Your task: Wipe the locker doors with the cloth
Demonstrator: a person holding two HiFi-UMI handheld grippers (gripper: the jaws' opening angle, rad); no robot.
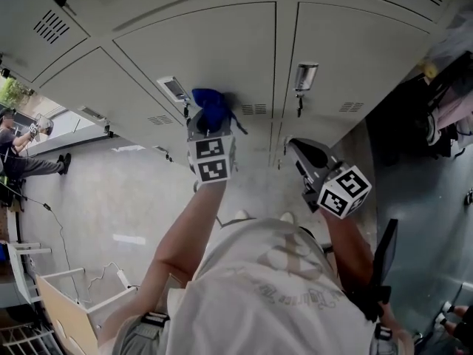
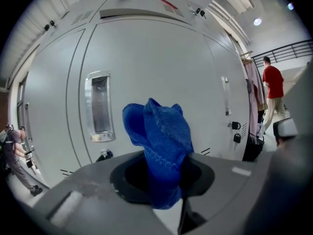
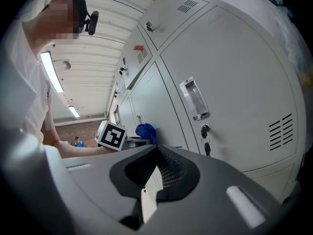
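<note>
My left gripper point(image 2: 164, 177) clamped the blue cloth point(image 2: 159, 136) close against a grey locker door point(image 2: 151, 58), while my right gripper point(image 3: 156, 148) hung alongside, jaws together on nothing.

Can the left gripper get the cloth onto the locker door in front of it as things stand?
Probably yes. The left gripper is shut on the cloth, which sticks out towards the door, and nothing shows between them. Whether it already touches, I cannot tell.
</note>
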